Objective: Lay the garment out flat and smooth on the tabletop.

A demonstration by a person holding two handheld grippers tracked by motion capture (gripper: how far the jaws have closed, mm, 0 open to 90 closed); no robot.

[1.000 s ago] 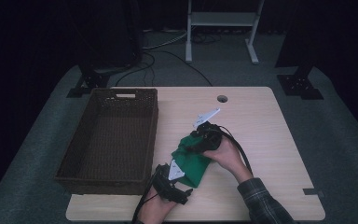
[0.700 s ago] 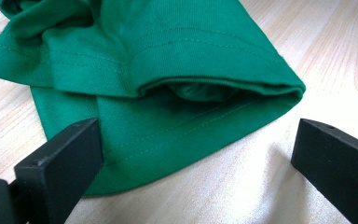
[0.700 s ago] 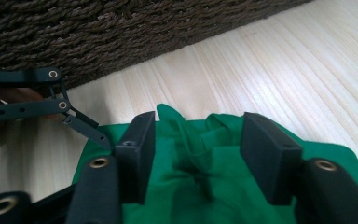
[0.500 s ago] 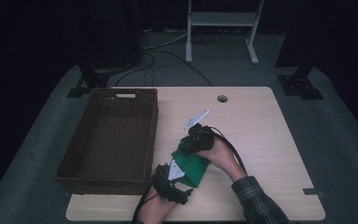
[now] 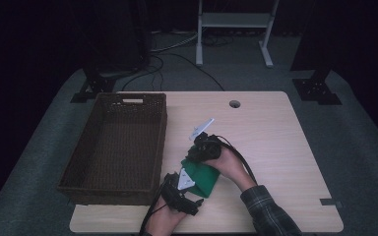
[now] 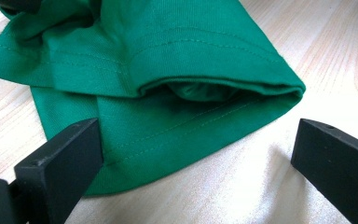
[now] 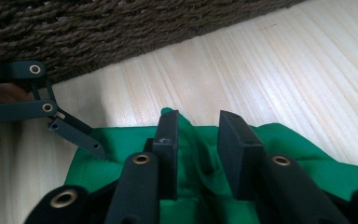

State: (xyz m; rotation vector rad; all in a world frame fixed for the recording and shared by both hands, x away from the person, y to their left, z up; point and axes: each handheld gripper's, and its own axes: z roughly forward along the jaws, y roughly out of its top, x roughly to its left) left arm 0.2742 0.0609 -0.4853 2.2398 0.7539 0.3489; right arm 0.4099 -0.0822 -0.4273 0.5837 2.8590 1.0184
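Folded green cotton garment (image 5: 202,176) is seen lying on the pale wooden table (image 5: 275,142), just beside the dark brown woven basket (image 5: 115,147), between the two hand-held grippers. In the high view, much of the cloth is covered by the right gripper (image 5: 197,153) and the person's hand, so its full outline cannot be made out. In the right gripper view, the far edge of the garment (image 7: 279,140) is cut off by the black jaws; these have just been closing, and a raised ridge of fabric is gathered between them, though firm pinching cannot be confirmed. The left gripper (image 6: 196,154) is held with jaws spread wide, one over the hem of the garment (image 6: 168,70), the other over bare table. No label, brand or writing can be read on any item.
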